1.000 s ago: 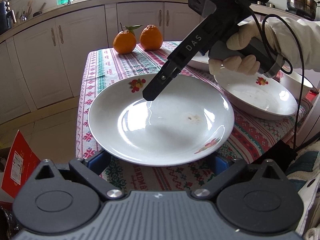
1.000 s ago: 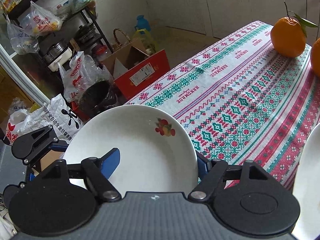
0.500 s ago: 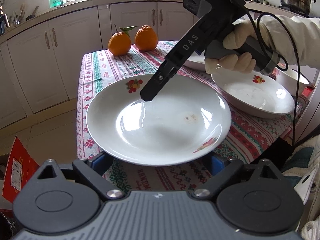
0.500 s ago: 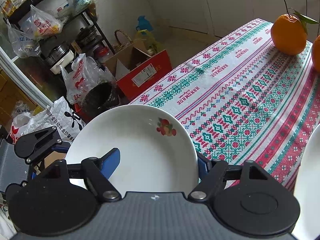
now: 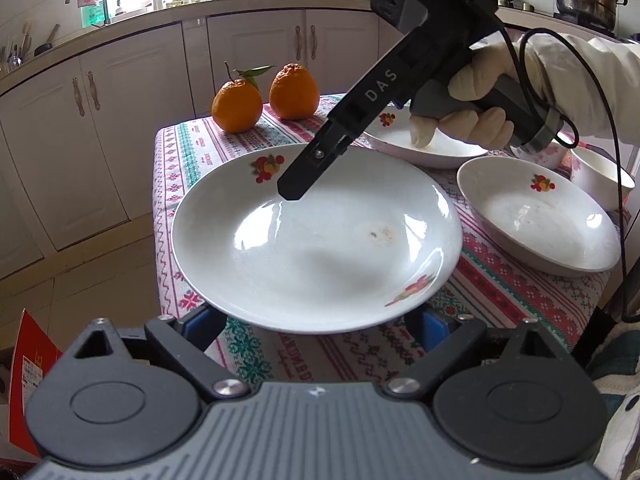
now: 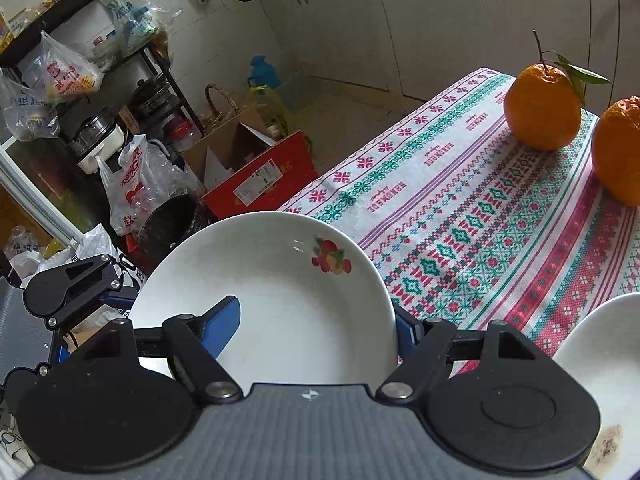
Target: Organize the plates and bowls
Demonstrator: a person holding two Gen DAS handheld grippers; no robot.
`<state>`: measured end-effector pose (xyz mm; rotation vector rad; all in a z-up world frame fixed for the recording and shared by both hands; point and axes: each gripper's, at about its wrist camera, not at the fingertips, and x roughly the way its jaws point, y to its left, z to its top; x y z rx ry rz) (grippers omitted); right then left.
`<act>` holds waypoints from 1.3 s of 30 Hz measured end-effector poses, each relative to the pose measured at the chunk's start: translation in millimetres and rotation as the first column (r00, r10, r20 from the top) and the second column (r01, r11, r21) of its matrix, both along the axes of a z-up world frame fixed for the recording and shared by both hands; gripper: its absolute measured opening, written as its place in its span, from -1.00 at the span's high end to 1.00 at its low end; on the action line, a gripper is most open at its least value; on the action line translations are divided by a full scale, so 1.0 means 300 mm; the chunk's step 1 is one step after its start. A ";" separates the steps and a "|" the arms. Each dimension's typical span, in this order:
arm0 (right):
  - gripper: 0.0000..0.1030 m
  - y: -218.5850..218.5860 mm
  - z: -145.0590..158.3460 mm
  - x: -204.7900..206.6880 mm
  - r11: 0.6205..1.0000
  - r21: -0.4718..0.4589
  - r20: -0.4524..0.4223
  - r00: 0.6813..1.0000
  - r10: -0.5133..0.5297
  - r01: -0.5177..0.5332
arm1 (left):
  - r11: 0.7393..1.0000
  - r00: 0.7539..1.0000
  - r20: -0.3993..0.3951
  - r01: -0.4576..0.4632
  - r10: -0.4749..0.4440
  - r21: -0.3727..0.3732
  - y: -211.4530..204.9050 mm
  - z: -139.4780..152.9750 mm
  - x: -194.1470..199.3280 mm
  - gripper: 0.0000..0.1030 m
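A white plate hangs over the near corner of a cloth-covered worktop, grasped by the right tool, while the left tool, whose jaws have just been closing, reaches under its near rim, grip impossible to tell, two oranges behind.

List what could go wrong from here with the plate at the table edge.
The right gripper grips the plate by one side of its rim, and it hangs partly past the table edge: a slip could drop it. The second plate sits close by: a swing of the held one could strike it.
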<state>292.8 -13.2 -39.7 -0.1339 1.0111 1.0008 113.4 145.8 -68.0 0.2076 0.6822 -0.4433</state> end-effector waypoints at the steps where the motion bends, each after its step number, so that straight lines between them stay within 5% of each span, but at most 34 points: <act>1: -0.59 0.001 0.000 0.010 1.000 -0.002 0.003 1.000 -0.005 0.005 | 1.000 1.000 -0.001 0.003 -0.003 0.003 0.000 -0.004 0.012 -0.85; 39: -0.72 0.048 -0.063 0.115 0.999 -0.037 0.047 0.998 -0.038 0.040 | 1.000 1.000 -0.023 -0.001 0.001 0.008 0.014 -0.015 0.101 -0.85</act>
